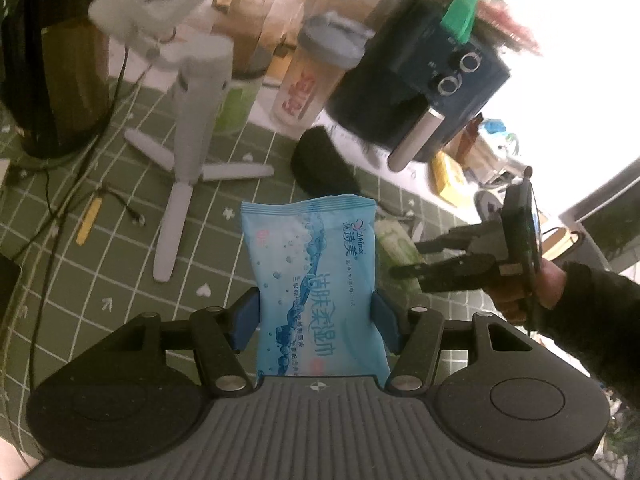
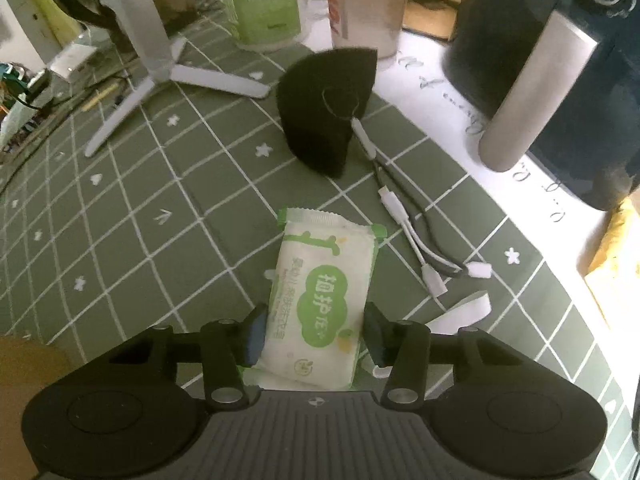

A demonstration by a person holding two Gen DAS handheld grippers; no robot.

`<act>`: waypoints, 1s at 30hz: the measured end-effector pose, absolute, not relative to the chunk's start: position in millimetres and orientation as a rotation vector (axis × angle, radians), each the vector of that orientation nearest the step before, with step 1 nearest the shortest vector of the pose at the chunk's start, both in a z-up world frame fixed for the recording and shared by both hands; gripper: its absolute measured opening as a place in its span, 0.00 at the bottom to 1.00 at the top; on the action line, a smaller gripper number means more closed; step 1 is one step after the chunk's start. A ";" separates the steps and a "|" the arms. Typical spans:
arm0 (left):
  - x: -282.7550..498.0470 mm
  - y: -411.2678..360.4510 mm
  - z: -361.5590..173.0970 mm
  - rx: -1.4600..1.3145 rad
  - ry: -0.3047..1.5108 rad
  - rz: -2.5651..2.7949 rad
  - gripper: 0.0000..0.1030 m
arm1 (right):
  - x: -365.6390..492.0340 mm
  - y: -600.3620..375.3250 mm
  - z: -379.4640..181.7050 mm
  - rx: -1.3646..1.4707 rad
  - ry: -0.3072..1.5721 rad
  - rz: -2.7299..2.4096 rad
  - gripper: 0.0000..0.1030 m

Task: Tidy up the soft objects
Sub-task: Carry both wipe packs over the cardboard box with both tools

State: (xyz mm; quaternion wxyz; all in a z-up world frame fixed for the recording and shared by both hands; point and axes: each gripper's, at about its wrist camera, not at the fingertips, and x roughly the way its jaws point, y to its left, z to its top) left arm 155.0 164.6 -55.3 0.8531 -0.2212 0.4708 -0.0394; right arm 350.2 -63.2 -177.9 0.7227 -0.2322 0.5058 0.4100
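Left gripper (image 1: pixel 316 322) clamped on blue wet-wipe pack (image 1: pixel 314 280), pads pressing both sides. Right gripper (image 1: pixel 408 258) visible at right, over green-and-white pack (image 1: pixel 396 240). Black foam piece (image 1: pixel 324 166) near mat's (image 1: pixel 120 208) far edge.

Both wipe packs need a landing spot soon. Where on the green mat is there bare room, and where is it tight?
Bare grid mat lies left of the green wipe pack, between the tripod legs and the gripper. It is tight to the right: white cables run from the black foam piece toward the dark appliance. Cups crowd the back edge.
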 end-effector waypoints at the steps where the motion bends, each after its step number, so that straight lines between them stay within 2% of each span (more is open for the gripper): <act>1: 154.2 164.3 -50.9 -0.462 0.981 -0.085 0.57 | 349.2 -66.0 -173.3 -0.510 1.113 0.906 0.50; 20: 128.0 113.8 2.6 -0.364 0.949 -0.198 0.57 | 283.4 -151.6 -53.0 -0.391 0.968 0.843 0.50; 30: 106.4 82.8 7.6 -0.348 0.990 -0.298 0.57 | 222.6 -195.8 -17.0 -0.254 0.926 0.794 0.51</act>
